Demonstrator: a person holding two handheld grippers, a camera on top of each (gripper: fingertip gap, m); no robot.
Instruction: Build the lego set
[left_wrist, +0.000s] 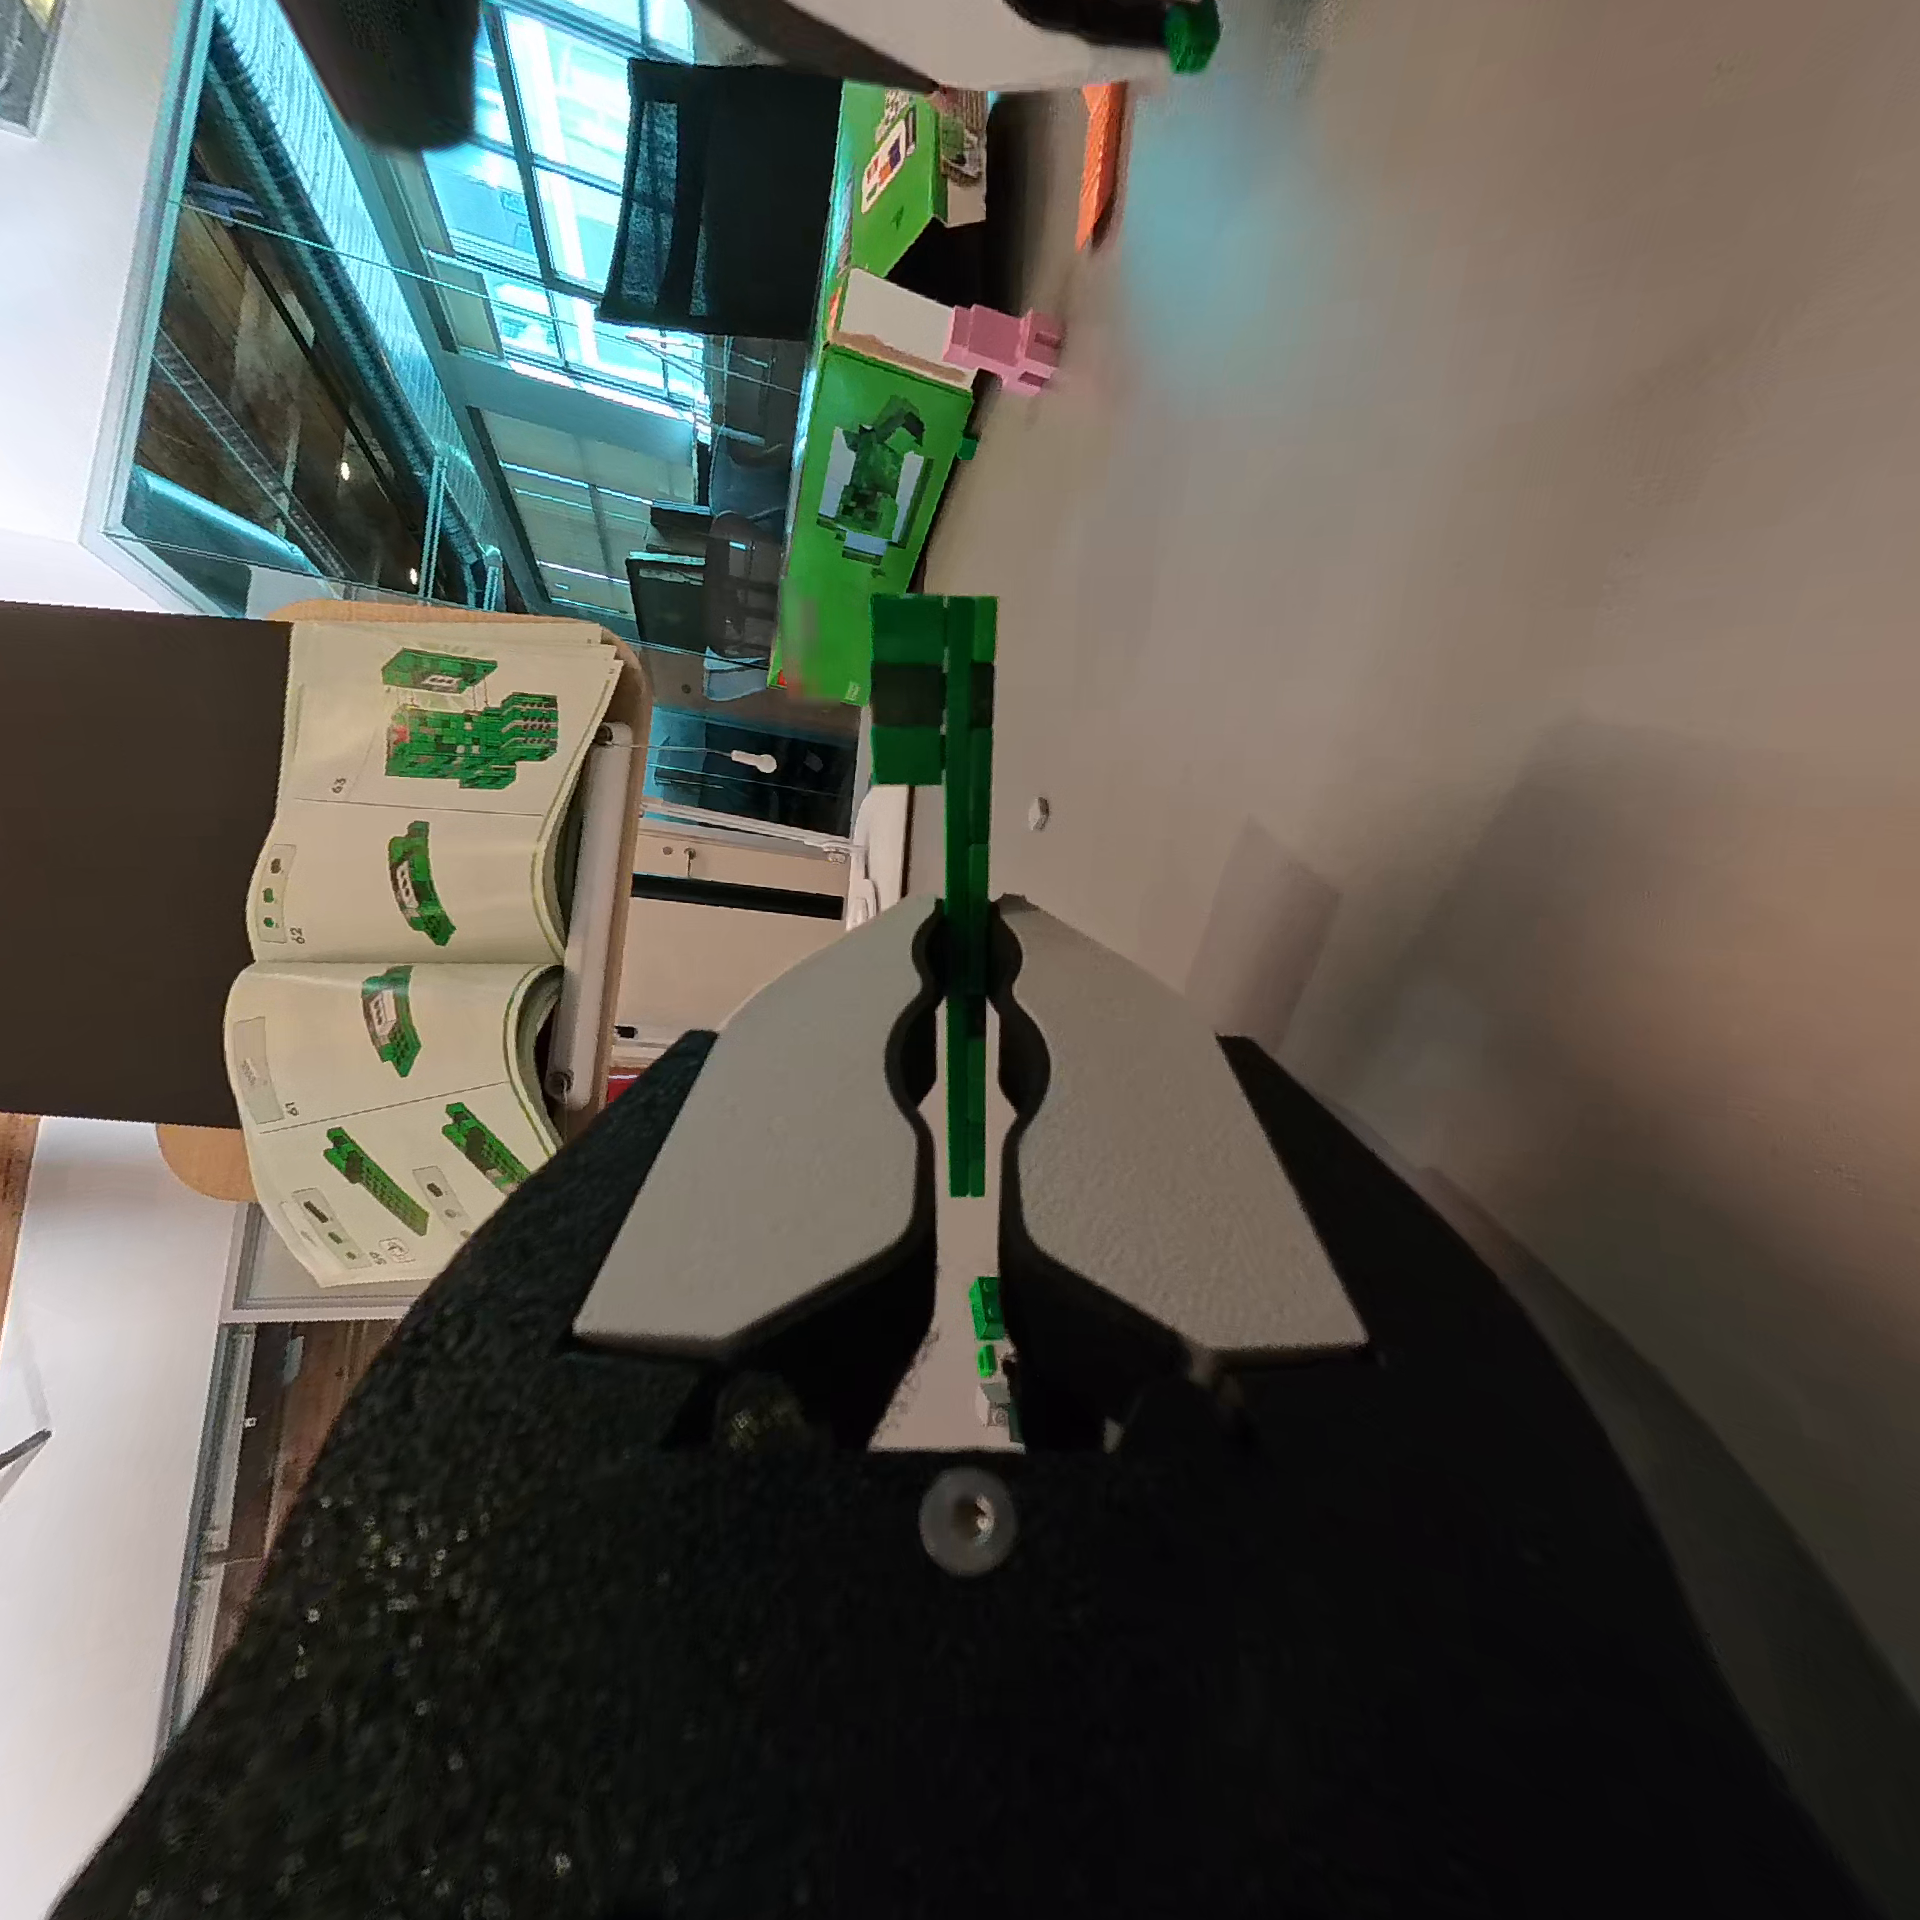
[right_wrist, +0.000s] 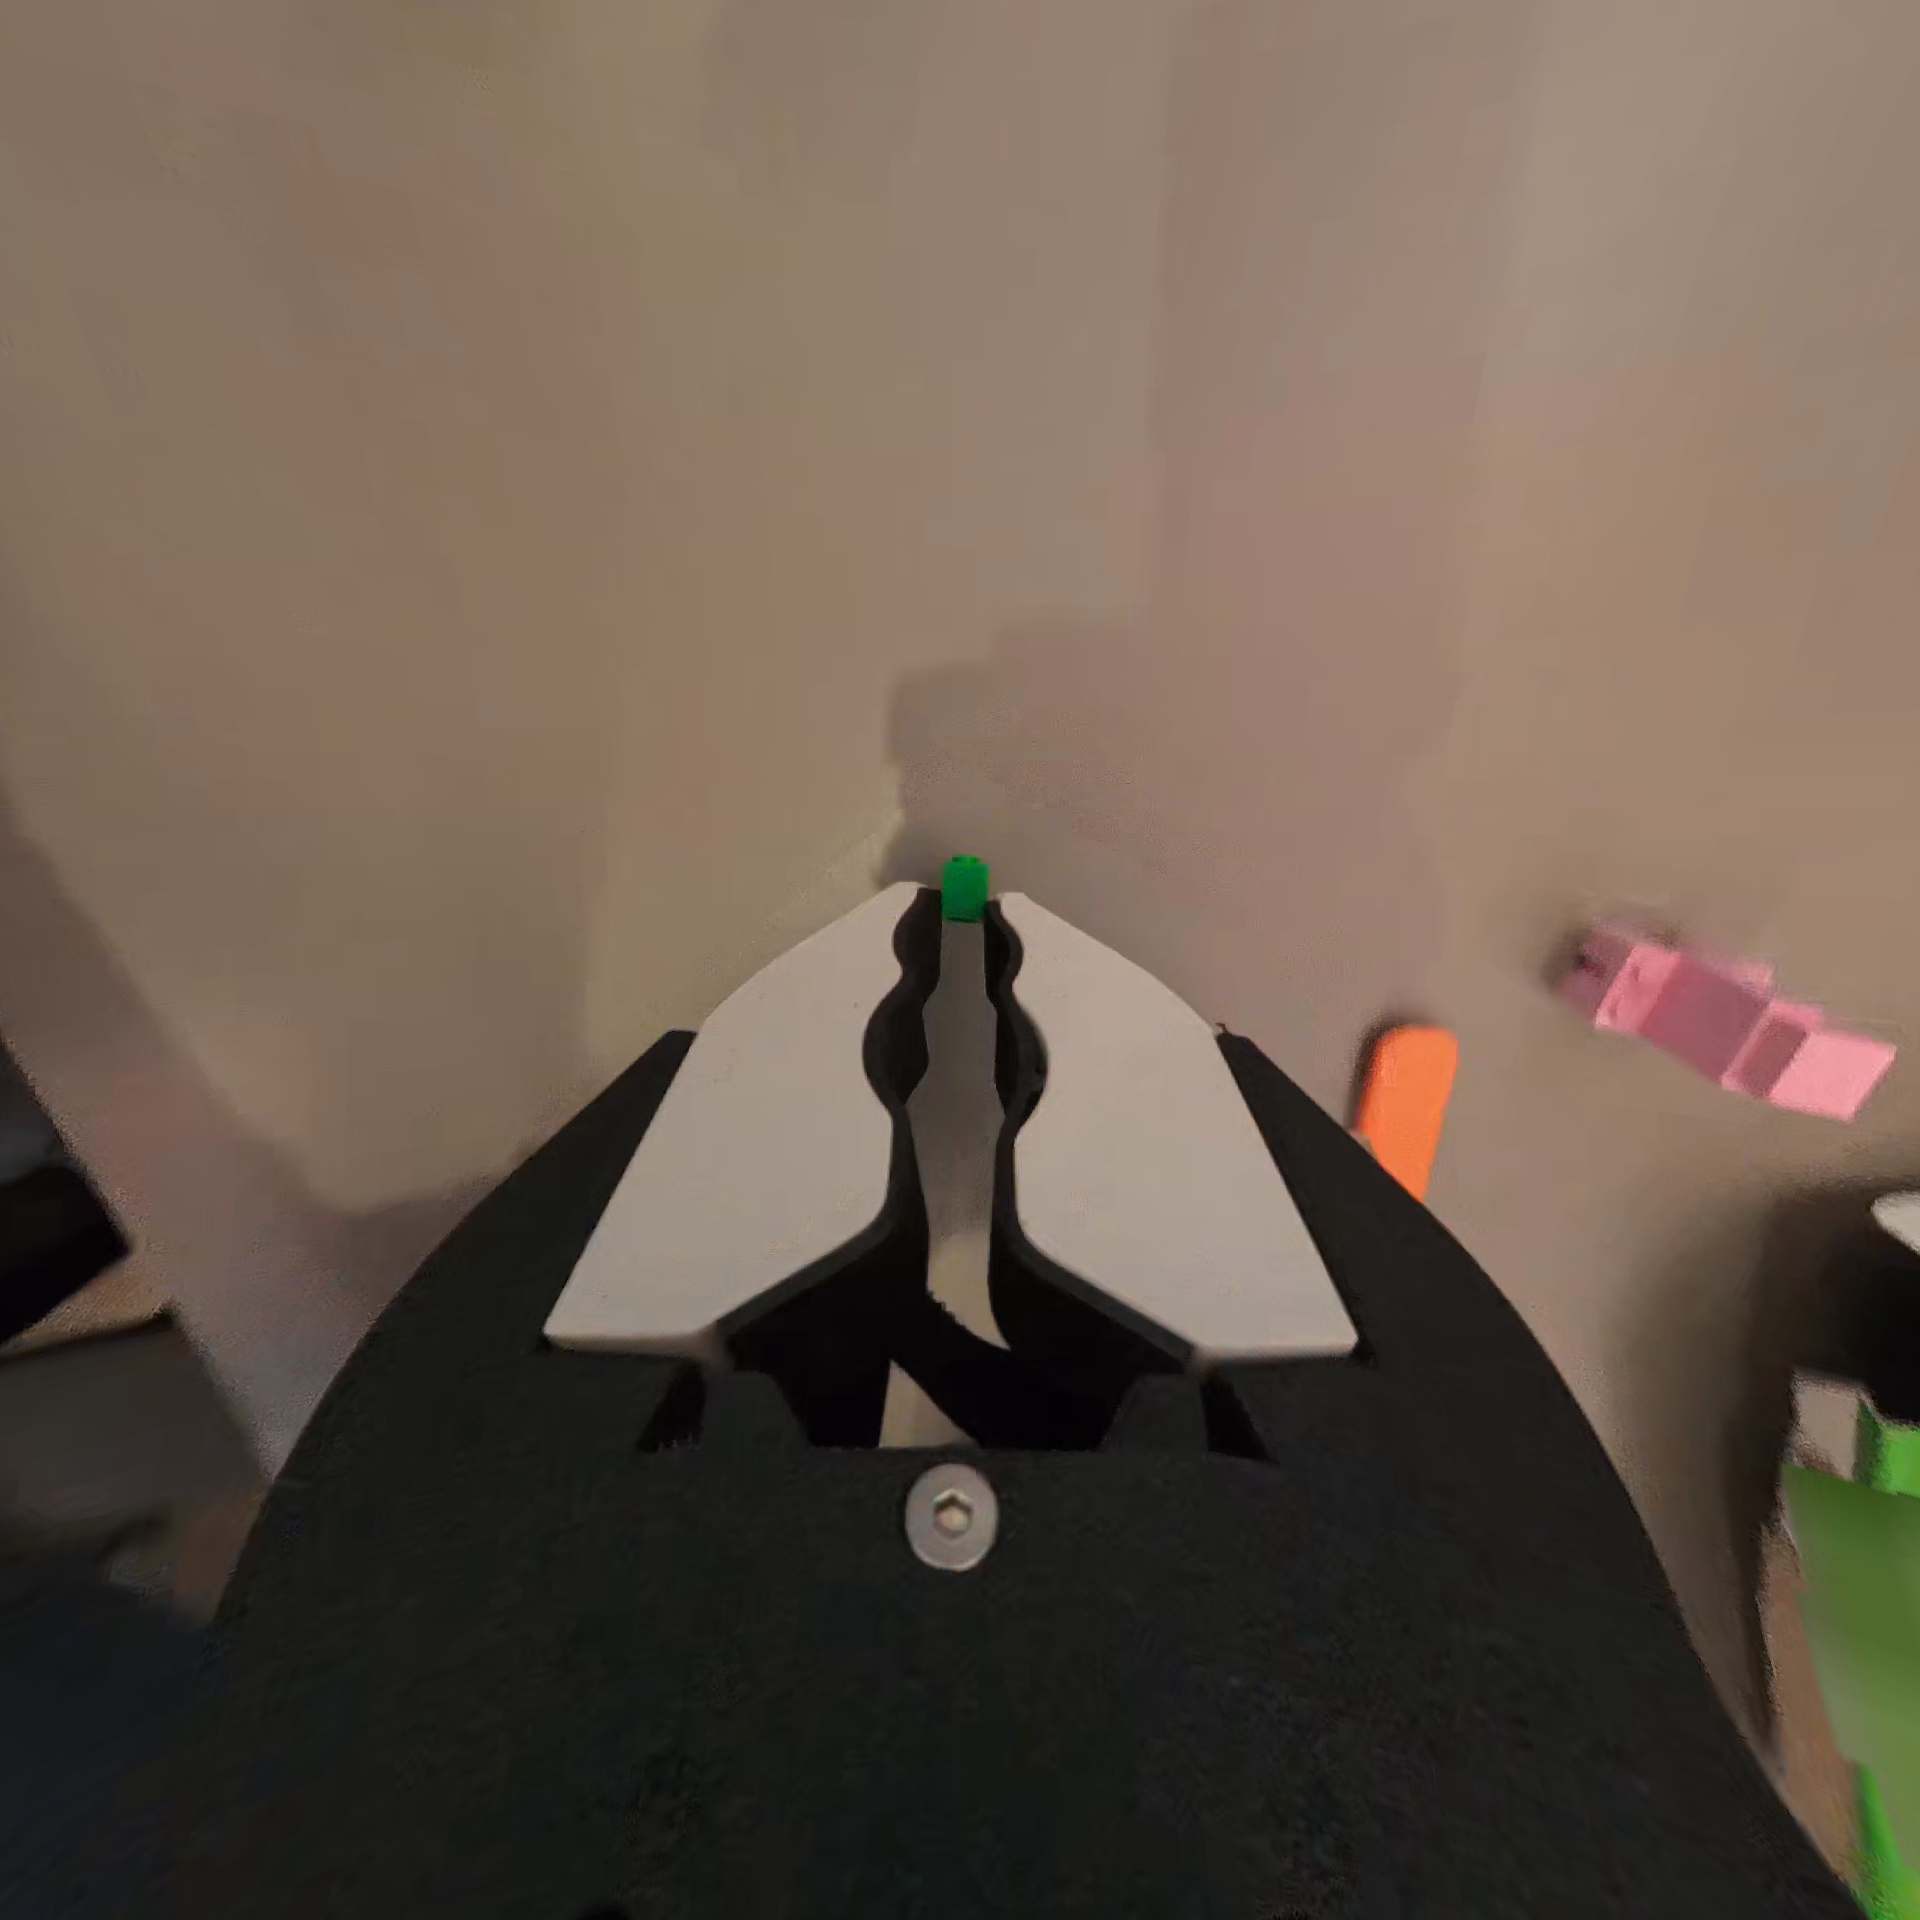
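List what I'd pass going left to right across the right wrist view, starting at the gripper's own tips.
small green brick pinched in the right gripper → orange piece on the table → pink lego figure → green box at the right edge

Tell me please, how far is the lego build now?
Partly done. A flat green plate assembly is already joined and clamped in the left gripper. The right gripper pinches one small green stud piece, not yet attached. The pink figure looks finished. The open instruction booklet shows more steps.
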